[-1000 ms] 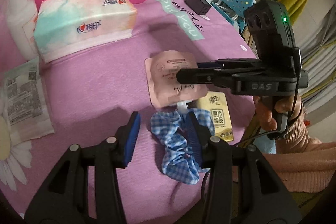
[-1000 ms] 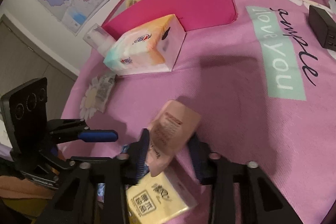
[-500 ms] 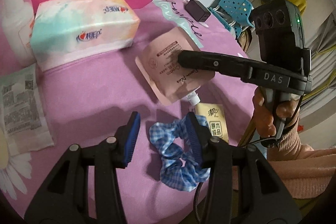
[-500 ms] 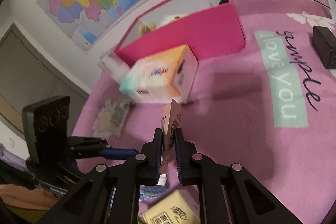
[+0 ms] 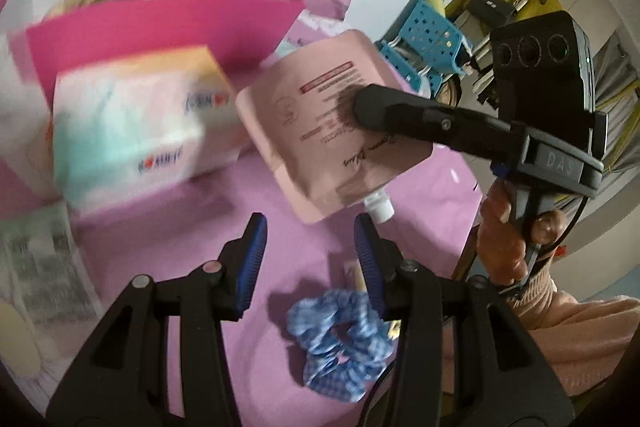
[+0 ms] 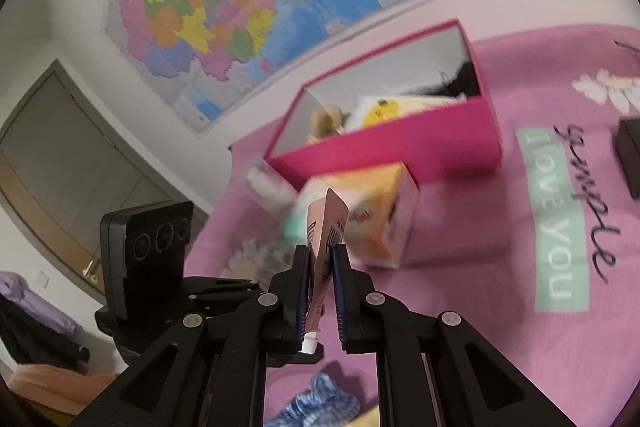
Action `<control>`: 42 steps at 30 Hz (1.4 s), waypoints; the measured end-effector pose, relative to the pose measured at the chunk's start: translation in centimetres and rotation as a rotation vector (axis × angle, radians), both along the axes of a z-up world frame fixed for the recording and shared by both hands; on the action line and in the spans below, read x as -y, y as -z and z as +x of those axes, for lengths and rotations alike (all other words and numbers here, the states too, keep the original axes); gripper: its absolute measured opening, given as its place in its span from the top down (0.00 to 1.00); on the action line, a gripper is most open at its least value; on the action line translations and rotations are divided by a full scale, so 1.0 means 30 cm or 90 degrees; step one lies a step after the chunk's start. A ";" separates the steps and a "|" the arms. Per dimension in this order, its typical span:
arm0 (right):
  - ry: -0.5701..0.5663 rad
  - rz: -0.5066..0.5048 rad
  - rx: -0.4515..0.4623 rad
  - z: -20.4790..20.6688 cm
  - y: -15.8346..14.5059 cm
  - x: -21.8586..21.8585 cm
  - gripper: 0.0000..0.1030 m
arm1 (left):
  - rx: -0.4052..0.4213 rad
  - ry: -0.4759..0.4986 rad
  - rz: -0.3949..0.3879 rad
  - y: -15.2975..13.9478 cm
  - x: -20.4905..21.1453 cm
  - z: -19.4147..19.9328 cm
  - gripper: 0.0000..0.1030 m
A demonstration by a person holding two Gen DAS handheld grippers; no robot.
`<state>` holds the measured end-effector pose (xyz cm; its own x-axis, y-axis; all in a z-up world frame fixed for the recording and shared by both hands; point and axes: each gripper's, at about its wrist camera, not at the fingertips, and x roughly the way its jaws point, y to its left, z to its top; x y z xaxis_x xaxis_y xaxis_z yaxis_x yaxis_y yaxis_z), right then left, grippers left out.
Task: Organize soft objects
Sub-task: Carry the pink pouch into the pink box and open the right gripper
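My right gripper [image 6: 320,251] is shut on a flat pink pouch [image 6: 327,223] with a white spout and holds it in the air, spout downward. In the left wrist view the pouch [image 5: 320,131] hangs over the pink cloth, with the right gripper [image 5: 362,105] pinching its upper half. Beyond it stands an open magenta box [image 5: 160,27] with several soft items inside, also visible from the right wrist [image 6: 400,151]. My left gripper [image 5: 310,227] is open and holds nothing. A blue checked scrunchie [image 5: 340,335] lies on the cloth below its right finger.
A pastel tissue pack [image 5: 132,135] lies in front of the box. A yellow sachet [image 5: 354,273] is partly hidden behind my left finger. A printed flat packet [image 5: 40,267] lies at the left. A black charger [image 6: 630,155] sits far right, and a blue basket [image 5: 424,47] stands off the table.
The right gripper closed on the pink pouch and lifted it off the cloth toward the box. The left gripper rose and tilted up, leaving the scrunchie on the cloth.
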<state>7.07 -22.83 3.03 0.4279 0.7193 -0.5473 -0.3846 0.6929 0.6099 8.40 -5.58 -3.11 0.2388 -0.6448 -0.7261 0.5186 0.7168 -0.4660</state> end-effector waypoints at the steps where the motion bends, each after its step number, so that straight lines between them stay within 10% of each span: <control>1: -0.002 0.001 0.006 0.005 -0.008 0.004 0.90 | 0.011 -0.001 -0.003 -0.018 0.003 0.008 0.55; 24: -0.003 0.048 0.075 0.225 -0.141 0.015 0.90 | 0.048 -0.048 -0.017 -0.164 0.016 0.250 0.55; 42: 0.037 0.039 0.042 0.487 -0.073 0.024 0.90 | 0.056 -0.112 0.074 -0.168 0.060 0.473 0.55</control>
<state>21.69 -23.57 5.22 0.5038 0.7231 -0.4726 -0.3857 0.6778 0.6260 22.58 -7.38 1.93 0.4056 -0.5012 -0.7644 0.4161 0.8458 -0.3338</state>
